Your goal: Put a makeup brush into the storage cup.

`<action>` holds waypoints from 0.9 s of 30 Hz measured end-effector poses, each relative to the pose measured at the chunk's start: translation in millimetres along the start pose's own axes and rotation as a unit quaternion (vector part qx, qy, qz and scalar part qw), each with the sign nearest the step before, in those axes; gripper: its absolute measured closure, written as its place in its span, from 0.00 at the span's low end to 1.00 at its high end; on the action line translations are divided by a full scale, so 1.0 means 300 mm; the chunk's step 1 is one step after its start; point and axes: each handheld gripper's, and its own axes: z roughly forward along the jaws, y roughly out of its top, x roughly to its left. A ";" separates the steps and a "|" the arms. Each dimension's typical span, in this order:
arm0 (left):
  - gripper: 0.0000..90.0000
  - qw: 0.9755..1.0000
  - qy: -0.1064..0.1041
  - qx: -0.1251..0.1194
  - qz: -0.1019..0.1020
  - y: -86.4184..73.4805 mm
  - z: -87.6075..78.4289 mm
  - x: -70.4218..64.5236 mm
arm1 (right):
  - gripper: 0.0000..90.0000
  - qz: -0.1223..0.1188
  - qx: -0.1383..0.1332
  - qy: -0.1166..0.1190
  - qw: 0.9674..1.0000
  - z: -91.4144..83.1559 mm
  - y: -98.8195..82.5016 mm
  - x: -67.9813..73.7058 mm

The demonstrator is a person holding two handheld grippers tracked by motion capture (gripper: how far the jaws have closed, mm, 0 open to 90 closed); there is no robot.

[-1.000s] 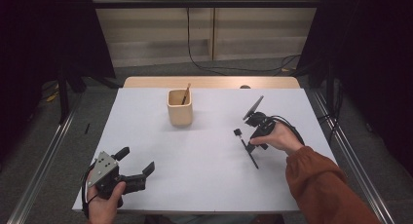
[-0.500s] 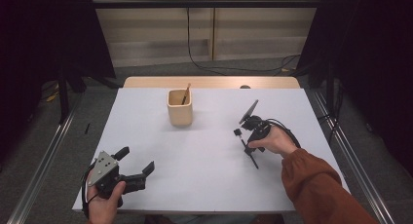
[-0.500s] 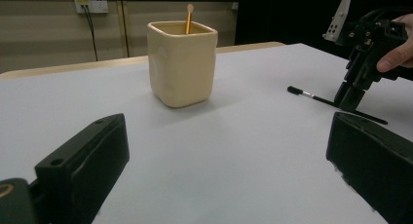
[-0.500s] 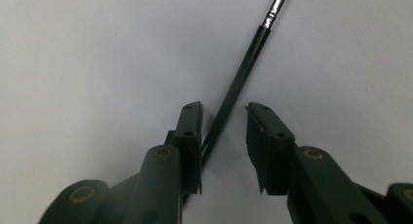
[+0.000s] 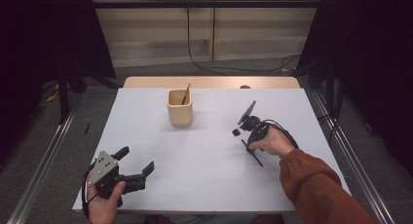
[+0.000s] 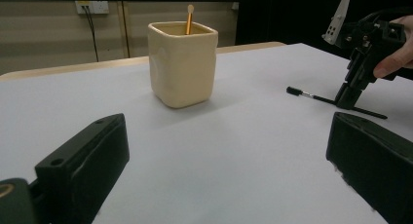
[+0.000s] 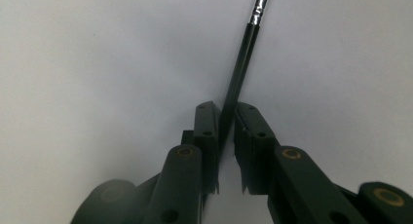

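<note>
On table (image 5: 204, 185), one brush (image 5: 247, 146), one cup (image 5: 179, 108)

White table (image 5: 204, 175), cream cup (image 5: 179, 108) w/ stick, black brush (image 5: 246, 145) lying flat

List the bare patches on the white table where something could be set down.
Bare: the middle of the table, between the cup and the near edge; also the far right corner. Crowded: around the right gripper and its brush, and the near left corner by the left gripper.
</note>
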 end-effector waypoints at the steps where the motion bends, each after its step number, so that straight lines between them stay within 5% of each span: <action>1: 0.02 1.000 0.000 0.000 0.001 0.000 0.000 0.000 | 0.90 -0.001 0.002 0.000 1.000 0.000 0.001 -0.001; 27: 0.02 1.000 0.007 0.002 0.000 0.000 -0.001 0.007 | 0.96 0.005 -0.010 0.017 1.000 -0.004 -0.010 -0.027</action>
